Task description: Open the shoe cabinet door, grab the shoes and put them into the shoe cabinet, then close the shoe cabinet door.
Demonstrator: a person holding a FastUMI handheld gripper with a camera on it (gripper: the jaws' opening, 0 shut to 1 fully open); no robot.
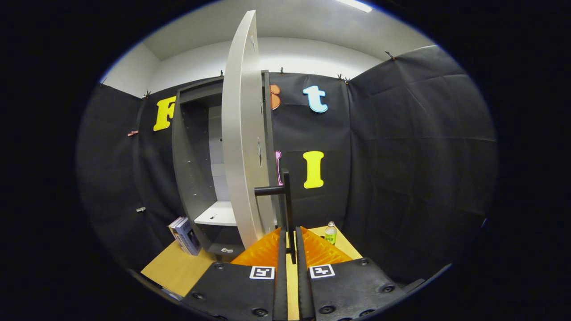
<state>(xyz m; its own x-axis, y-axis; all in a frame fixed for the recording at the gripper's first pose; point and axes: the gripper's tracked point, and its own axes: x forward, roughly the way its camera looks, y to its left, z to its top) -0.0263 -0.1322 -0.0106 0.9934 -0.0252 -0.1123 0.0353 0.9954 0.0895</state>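
Note:
The dark grey shoe cabinet stands on the wooden table against the booth wall. Its pale door is swung out towards me and I see it almost edge-on. Inside, a white shelf shows low down, with bare compartment space above it. A black bar handle stands upright on the door's outer face, held off by a short stub. My gripper is shut on the lower end of this handle, which runs down between the two fingers.
A few books lean against the cabinet's left side. A small green-labelled bottle stands on the table just right of the fingers, beyond them. Black cloth walls enclose the table at the back and on both sides.

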